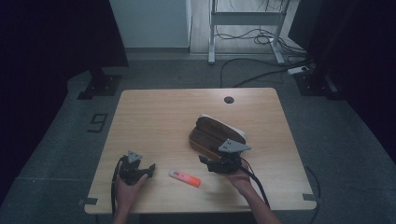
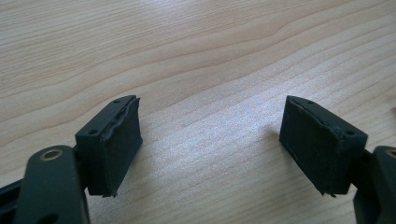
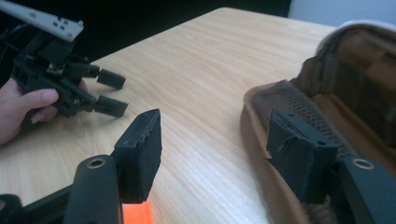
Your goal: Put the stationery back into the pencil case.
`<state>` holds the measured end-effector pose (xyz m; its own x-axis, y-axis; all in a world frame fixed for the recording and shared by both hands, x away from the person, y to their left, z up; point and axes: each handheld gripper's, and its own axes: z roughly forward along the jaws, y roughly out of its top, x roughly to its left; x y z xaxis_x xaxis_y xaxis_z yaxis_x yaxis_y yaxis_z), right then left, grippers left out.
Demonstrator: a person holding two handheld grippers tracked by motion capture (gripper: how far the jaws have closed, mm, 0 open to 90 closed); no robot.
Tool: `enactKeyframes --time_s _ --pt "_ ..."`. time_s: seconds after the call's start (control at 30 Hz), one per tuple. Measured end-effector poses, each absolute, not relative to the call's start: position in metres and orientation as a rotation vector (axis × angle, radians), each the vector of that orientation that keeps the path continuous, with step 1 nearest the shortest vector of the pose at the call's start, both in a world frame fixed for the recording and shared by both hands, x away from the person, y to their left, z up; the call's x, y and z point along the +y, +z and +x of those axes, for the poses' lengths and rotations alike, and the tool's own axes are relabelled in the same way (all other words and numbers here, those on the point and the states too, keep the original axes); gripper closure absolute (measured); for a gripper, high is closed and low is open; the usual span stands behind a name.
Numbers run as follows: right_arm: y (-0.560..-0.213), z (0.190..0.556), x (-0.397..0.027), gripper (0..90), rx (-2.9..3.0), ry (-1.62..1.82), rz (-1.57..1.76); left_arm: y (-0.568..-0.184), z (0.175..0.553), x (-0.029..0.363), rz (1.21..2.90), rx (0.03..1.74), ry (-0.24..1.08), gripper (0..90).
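We are holding the right gripper (image 3: 212, 154) with its jaws standing apart and nothing between them, one jaw overlapping the rim of the open brown pencil case (image 3: 327, 93) in its own view. The orange marker (image 1: 185, 178) is lying on the desk (image 1: 159, 116) just beside us, between our hands. The left gripper (image 2: 210, 144) is resting over bare wood, jaws wide and empty, well apart from the case.

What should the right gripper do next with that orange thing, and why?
Probably lower the right gripper onto the orange marker and close. Its jaws stand open and empty, the marker lies loose on the table, and the brown case beside it is open.
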<state>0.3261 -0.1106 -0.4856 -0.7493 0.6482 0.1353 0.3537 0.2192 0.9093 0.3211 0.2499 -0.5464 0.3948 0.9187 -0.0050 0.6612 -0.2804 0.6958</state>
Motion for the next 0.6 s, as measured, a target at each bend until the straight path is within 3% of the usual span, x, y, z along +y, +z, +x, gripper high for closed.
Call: enactKeyframes --time_s 0.6 --pt "-0.506 0.315 -0.080 37.4 2.354 1.503 0.895 -0.546 0.321 0.249 2.042 1.341 0.536 20.3"
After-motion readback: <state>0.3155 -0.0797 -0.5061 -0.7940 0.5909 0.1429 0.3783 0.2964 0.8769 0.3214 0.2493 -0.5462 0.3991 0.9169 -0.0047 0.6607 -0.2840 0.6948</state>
